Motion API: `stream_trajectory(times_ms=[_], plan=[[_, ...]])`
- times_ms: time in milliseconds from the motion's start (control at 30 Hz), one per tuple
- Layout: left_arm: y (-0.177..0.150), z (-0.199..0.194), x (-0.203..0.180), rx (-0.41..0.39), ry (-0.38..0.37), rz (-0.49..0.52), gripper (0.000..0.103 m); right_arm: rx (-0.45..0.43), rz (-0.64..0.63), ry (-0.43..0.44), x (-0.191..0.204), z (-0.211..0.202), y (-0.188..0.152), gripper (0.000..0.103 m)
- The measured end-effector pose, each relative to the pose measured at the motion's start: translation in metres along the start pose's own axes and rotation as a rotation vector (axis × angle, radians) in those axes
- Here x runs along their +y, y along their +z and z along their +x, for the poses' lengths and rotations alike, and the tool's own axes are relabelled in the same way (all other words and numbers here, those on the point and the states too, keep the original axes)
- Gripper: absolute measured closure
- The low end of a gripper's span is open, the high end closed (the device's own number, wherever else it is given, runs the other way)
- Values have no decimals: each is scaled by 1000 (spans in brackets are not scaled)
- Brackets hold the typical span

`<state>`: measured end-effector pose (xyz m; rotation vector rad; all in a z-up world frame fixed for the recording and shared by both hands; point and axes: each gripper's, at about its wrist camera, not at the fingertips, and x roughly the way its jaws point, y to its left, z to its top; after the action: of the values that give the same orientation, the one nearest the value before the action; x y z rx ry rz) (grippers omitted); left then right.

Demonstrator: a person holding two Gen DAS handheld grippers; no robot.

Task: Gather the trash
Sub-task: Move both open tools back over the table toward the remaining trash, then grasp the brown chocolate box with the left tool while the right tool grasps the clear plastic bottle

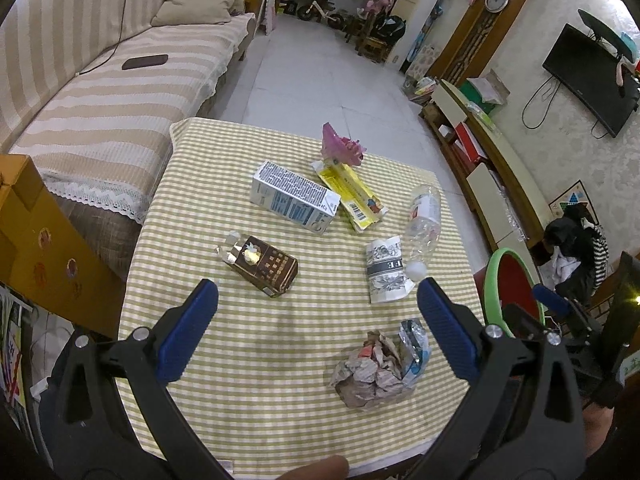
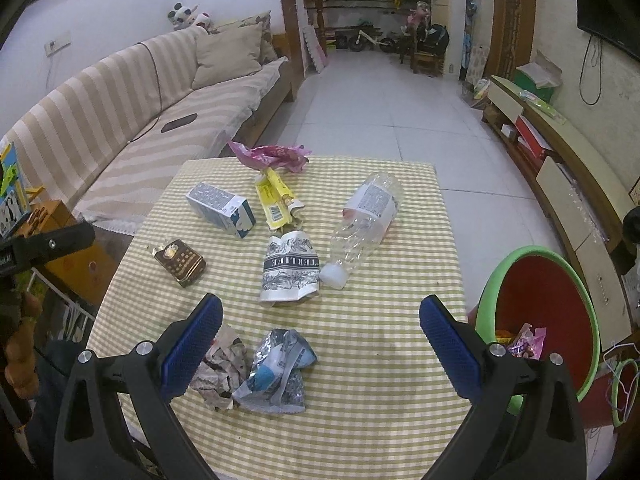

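Behind right pad, crumpled paper (image 2: 218,376) partly hidden; both jaws wide, empty.

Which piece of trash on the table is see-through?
The plastic bottle lying on its side with a white cap; everything else is paper, card or foil you can't see through.

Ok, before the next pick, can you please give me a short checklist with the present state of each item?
1. Left gripper open and empty: ok.
2. Right gripper open and empty: ok.
3. Silver wrapper near the right gripper, nothing lying on it: ok.
4. Crumpled paper touches the wrapper, may come along: not ok.
5. Red bin beside the table, mouth unblocked: ok.
6. Room left in the bin: cannot tell.
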<state>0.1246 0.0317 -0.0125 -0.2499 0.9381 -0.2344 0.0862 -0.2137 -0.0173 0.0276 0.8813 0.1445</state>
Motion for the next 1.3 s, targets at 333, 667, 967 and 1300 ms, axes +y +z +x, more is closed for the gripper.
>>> stream_trajectory(times_ms=[333,667,967,1300], plan=[[-6,24,10,56,43,-42,5,0,25,4,-9,17,13,7],[-6,80,25,141,102,-121,6,46,49,1,-20,73,37,7],[-3,134,42,191,180,-231,6,108,91,-17,-44,135,56,7],[-2,164,44,181,259,-252,13,140,139,-27,-67,184,67,9]])
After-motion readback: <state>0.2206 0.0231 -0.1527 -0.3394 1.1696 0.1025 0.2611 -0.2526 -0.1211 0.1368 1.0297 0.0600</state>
